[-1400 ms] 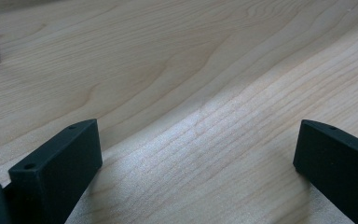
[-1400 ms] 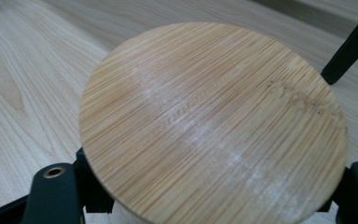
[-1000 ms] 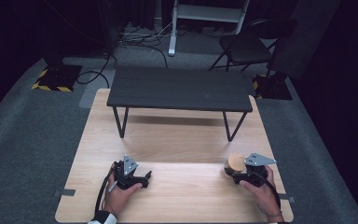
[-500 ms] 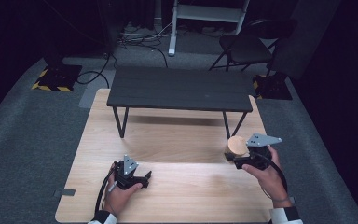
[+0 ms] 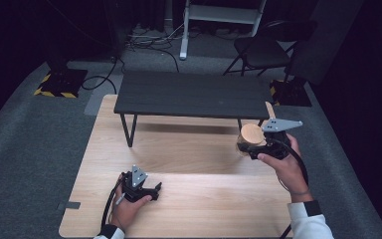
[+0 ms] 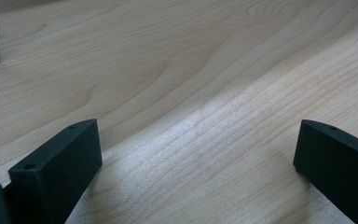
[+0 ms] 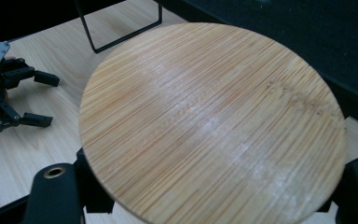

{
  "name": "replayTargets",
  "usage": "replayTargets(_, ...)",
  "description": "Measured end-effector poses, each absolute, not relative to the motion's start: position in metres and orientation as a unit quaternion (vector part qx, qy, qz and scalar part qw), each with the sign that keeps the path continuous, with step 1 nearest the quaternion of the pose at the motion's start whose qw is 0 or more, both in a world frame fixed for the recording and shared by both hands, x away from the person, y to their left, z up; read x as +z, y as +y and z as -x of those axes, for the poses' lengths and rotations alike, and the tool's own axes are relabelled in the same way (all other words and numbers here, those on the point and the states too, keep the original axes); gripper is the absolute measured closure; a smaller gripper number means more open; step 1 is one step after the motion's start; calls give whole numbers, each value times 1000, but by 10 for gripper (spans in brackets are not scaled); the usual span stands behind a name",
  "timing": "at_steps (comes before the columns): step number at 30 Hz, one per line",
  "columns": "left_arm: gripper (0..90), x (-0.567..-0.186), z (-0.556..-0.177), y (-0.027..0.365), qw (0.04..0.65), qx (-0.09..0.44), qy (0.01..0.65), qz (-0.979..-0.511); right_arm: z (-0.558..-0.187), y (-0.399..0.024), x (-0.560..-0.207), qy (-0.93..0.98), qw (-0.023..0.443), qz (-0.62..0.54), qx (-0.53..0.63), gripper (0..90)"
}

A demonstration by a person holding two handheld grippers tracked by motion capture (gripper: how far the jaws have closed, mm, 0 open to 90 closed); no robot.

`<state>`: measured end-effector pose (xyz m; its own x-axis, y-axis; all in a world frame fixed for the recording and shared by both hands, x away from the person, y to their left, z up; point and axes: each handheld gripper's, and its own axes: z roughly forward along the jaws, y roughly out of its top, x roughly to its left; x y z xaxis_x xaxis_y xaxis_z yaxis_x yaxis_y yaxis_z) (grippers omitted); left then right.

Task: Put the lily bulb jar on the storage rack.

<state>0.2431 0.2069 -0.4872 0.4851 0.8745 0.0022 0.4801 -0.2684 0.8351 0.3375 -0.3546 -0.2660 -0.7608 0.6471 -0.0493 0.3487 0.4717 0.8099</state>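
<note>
The right gripper (image 5: 251, 148) is clamped on a jar with a round bamboo lid (image 5: 252, 133); in the right gripper view its two black jaws stand at either side just under the lid's (image 7: 213, 122) rim, and the lid faces up toward the camera. The body below the lid looks like glass, though the high view is too small to be sure. The jar hangs in the air above the right side of the pale wooden tabletop (image 5: 189, 149), off its surface, close in front of the right end of a small black bench (image 5: 194, 93) that stands on thin metal legs at the far half of the tabletop. The left gripper (image 5: 151, 191) rests low on the near left part of the tabletop (image 6: 177, 84), well apart from the jar, its jaws spread wide with only bare wood grain between them. It (image 7: 25, 100) lies to the jar's left in the right gripper view.
</note>
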Motion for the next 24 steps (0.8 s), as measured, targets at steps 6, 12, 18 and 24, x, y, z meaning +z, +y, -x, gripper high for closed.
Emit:
replayTargets(6, 9, -487, -243, 207, 408, 241, 446, -759, -348, -345, -247, 841, 180, -297, 414, 251)
replayTargets(12, 10, -487, -243, 207, 408, 242, 447, -759, -360, -339, -230, 840, 178, -298, 418, 251)
replayTargets(18, 9, -487, -243, 206, 408, 242, 447, -759, -370, -333, -219, 837, 177, -300, 422, 251)
replayTargets(24, 9, -487, -243, 206, 407, 242, 448, -758, -383, -326, -204, 837, 181, -310, 414, 251)
